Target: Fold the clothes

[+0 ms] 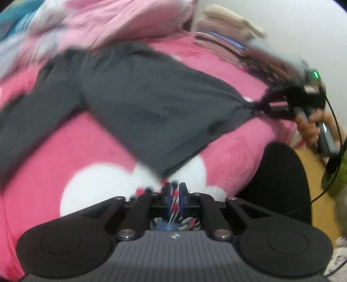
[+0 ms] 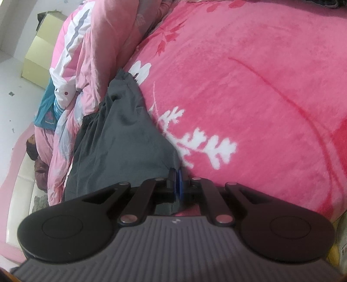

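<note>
A dark grey garment (image 1: 141,104) lies stretched over the pink blanket (image 1: 227,71), blurred by motion. Its near corner runs down into my left gripper (image 1: 175,186), whose blue pads are shut on it. At the right, my right gripper (image 1: 259,107) pinches another bunched corner, with a hand (image 1: 308,125) on its handle. In the right wrist view the right gripper (image 2: 179,173) is shut on the grey garment (image 2: 121,141), which trails away to the left along the blanket (image 2: 260,86). The garment's far end is hidden against the quilt.
A crumpled pale pink quilt (image 1: 121,19) (image 2: 95,54) is heaped along the far side of the bed. A stack of folded clothes (image 1: 223,32) sits at the back right. A person's dark leg (image 1: 279,180) and a cable (image 1: 334,121) are at the bed's right edge.
</note>
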